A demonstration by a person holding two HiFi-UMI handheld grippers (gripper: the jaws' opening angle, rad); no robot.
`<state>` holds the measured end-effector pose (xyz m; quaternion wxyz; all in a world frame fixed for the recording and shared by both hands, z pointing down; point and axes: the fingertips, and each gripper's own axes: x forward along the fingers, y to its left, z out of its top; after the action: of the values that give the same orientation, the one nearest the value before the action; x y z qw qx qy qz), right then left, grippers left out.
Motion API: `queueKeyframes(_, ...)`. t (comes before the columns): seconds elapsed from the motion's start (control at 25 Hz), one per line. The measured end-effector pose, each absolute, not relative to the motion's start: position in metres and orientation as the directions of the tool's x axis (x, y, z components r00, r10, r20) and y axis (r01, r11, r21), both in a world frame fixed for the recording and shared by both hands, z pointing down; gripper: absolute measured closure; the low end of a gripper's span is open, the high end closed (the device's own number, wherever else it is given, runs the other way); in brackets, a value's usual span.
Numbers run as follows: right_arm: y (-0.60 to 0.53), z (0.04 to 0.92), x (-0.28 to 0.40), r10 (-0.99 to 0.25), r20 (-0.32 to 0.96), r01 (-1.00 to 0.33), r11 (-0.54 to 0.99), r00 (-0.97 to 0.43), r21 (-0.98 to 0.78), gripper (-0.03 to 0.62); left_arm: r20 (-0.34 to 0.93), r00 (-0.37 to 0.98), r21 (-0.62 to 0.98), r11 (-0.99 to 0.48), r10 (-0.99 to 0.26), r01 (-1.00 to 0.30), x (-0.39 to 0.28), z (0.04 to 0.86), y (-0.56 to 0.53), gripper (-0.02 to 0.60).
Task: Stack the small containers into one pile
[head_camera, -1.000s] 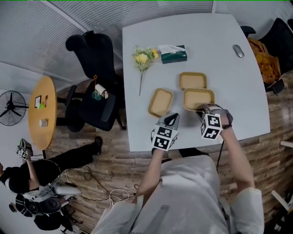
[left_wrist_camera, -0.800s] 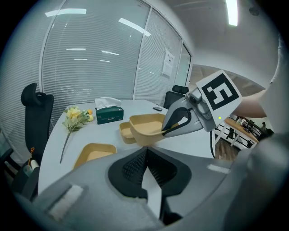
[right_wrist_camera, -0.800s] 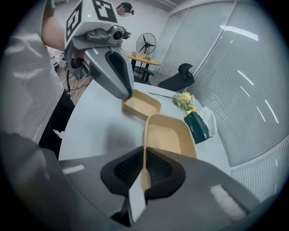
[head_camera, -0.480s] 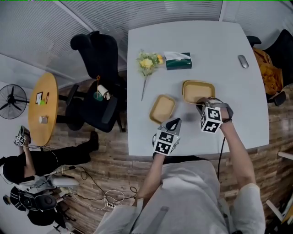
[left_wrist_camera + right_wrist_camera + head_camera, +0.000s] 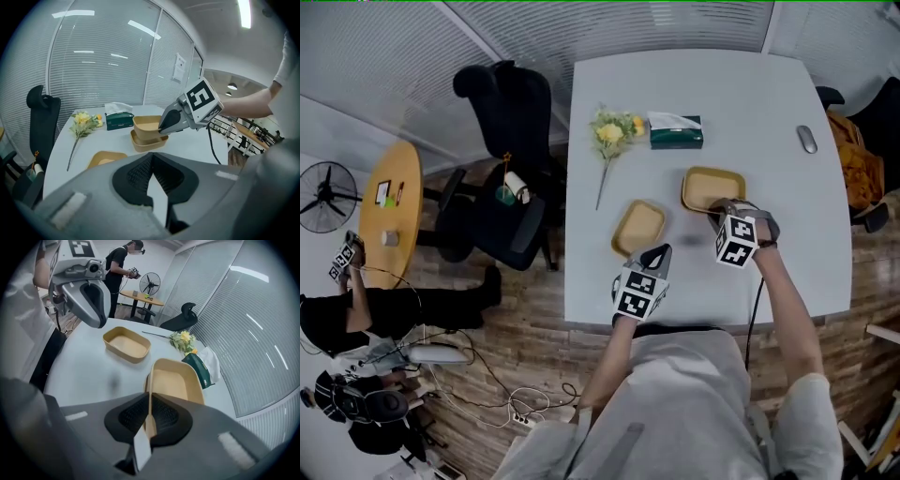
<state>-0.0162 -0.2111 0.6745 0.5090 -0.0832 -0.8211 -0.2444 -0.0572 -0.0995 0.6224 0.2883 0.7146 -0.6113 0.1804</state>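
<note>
Just above a matching tray (image 5: 149,143), the right gripper (image 5: 717,212) clamps the near rim of a shallow tan paper tray (image 5: 712,187). The left gripper (image 5: 653,251), jaws together on nothing, sits nearest the third tray (image 5: 639,227).

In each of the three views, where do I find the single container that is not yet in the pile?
Head view: the single container lies near the picture's centre, slightly above the middle.
Left gripper view: the single container is below and left of centre.
Right gripper view: the single container is above and left of centre.
Shared landmark: the green tissue box.
</note>
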Motion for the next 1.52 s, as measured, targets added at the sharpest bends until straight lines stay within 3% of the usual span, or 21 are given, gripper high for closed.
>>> queueKeyframes(1.52, -0.207, 0.723, -0.022, -0.069, 0.88, 0.369, 0.89, -0.47, 0.266, 0.576, 0.605, 0.178, 0.219, -0.053, -0.776, -0.974, -0.063, 0.631, -0.104, 0.575)
